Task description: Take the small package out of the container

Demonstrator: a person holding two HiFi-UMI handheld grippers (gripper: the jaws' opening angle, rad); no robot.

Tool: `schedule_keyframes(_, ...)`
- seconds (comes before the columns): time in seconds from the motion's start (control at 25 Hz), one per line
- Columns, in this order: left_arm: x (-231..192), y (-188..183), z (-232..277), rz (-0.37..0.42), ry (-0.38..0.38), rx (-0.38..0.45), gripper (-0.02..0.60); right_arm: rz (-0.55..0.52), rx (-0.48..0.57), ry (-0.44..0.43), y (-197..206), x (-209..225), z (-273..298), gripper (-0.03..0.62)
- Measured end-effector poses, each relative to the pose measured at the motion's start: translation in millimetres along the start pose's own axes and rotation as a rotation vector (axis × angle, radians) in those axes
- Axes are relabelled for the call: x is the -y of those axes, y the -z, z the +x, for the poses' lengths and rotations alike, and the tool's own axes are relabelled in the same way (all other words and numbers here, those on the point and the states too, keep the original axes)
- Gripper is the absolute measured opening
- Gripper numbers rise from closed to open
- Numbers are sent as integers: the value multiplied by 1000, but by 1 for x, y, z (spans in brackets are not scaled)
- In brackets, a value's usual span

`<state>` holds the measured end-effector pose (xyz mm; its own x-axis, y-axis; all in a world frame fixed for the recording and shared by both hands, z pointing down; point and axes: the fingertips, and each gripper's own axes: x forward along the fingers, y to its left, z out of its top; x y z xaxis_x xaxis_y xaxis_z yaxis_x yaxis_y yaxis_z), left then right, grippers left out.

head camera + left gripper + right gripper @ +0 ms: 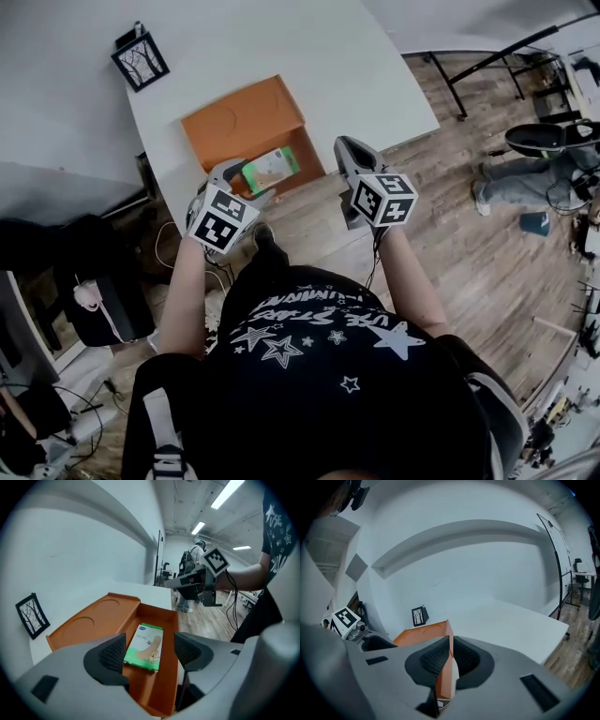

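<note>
Two spread jaws of the left gripper [150, 652] frame, untouched, the small package [145, 641] inside the container [165, 619]; the right gripper [445, 660] pinches its wall.

The head camera looked steeply down from above, and both gripper cameras, low and close, shared the orange container [239, 122].

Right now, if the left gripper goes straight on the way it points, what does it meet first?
Probably the flat green-and-white package lying in the orange container, framed between the open jaws.
</note>
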<state>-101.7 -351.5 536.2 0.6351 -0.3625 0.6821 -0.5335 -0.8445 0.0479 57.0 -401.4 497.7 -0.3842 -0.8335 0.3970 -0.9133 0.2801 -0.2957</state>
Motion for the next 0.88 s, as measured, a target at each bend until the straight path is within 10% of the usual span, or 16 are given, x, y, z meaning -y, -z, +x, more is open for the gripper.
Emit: schedule_keyframes(0.88,-3,27,63,98,12,-329,360,58,-2,71,-1,29,4,55)
